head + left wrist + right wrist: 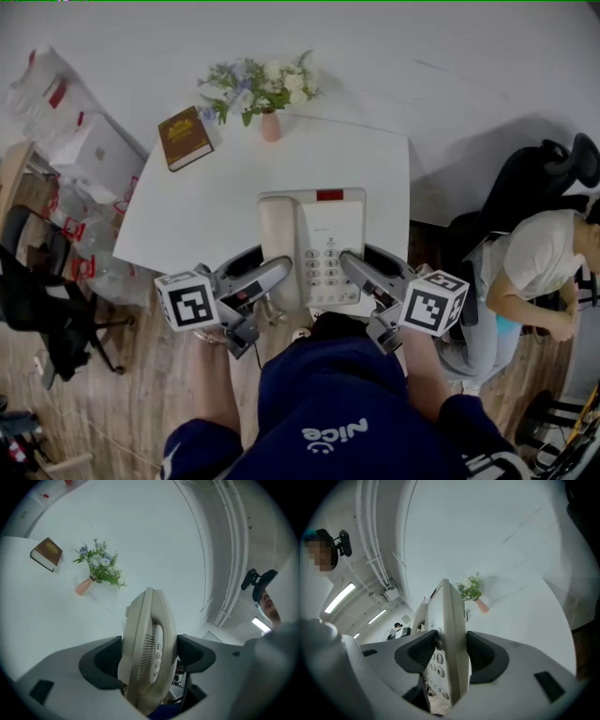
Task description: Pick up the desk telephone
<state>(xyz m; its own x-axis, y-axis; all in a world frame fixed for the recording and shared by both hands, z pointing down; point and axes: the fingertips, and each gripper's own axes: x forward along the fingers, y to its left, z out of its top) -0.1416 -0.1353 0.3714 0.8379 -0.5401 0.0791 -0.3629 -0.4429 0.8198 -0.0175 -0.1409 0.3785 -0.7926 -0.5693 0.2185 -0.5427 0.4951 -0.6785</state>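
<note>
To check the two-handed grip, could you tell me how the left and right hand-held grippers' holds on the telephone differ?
The left hand-held gripper clamps the telephone on its handset side; the right hand-held gripper clamps it on the keypad side. The left's jaws span a thick, rounded edge; the right's span a thinner, flat one. Both are shut on the telephone's near end.

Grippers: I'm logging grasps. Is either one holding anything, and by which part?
Both hold the desk telephone: the left gripper clamps its handset-side edge, the right gripper its keypad-side edge.
</note>
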